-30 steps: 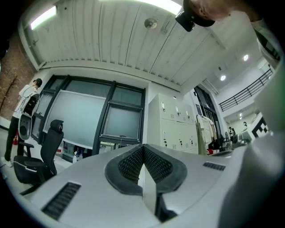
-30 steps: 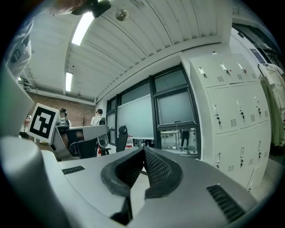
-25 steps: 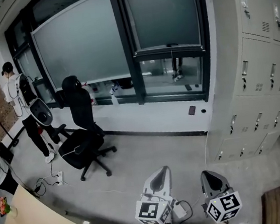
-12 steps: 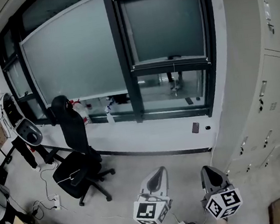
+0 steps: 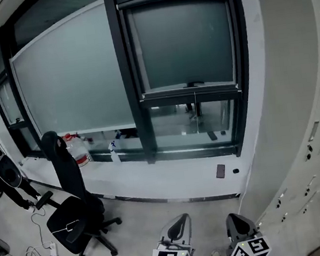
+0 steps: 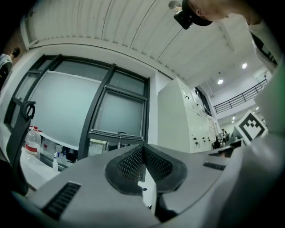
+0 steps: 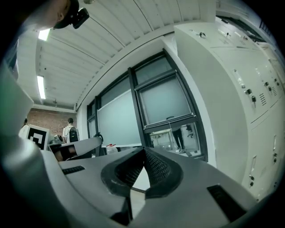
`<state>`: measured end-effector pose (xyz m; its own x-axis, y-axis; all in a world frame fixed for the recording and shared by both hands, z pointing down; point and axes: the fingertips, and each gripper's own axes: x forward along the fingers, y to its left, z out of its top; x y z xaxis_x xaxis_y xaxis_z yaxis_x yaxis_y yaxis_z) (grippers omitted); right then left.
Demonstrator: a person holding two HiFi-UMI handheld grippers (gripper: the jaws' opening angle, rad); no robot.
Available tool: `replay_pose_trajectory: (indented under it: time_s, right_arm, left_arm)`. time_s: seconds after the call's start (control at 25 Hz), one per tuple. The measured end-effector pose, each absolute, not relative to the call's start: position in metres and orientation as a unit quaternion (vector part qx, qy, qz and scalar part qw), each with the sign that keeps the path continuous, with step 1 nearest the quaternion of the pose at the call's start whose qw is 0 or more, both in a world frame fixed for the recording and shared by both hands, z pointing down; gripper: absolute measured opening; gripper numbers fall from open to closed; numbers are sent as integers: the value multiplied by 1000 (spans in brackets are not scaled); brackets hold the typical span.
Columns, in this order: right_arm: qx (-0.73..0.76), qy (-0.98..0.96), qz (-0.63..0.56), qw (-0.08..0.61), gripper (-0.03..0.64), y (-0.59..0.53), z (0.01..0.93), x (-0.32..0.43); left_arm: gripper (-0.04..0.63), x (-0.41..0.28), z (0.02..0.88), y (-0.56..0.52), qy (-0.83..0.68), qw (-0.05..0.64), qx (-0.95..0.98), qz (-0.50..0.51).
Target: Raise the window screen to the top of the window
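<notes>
Grey window screen over the top part of the right-hand window, not at the very top. Bottom bar about halfway down the glass, with a small dark handle in its middle. A thin string hanging down from the bar. Clear glass below that.

Under the window, a long white sill. On the sill, a small dark flat thing toward the right, and a spray bottle and a big jug toward the left. To the right of the window, tall pale lockers. To the left, a black office chair on the floor.

Down at the bottom edge of the head view, the left gripper and the right gripper, side by side and close together. Both held low, out in front, noses aimed at the window. Well apart from the screen, touching nothing.

In the left gripper view, dark ribbed pads pressed together at the tip, with nothing between them. Same in the right gripper view: pads closed tip to tip, nothing pinched, with the screen far off past them.
</notes>
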<state>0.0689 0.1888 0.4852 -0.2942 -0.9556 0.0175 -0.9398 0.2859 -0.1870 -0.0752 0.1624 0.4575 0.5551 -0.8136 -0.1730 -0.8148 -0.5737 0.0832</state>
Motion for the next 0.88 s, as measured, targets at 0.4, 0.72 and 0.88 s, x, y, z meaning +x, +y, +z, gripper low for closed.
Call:
replay_pose_trajectory:
  time_s: [0.4, 0.72, 0.88]
  right_arm:
    - [-567, 823, -33, 6, 5, -9, 466, 102]
    - [-600, 798, -45, 22, 5, -109, 465, 157]
    - [-587, 809, -34, 16, 6, -163, 458, 137]
  left_arm:
    - [3, -43, 455, -30, 503, -5, -860, 86]
    - [3, -17, 440, -135, 497, 5, -862, 97]
    - [3, -22, 438, -191, 498, 9, -861, 100]
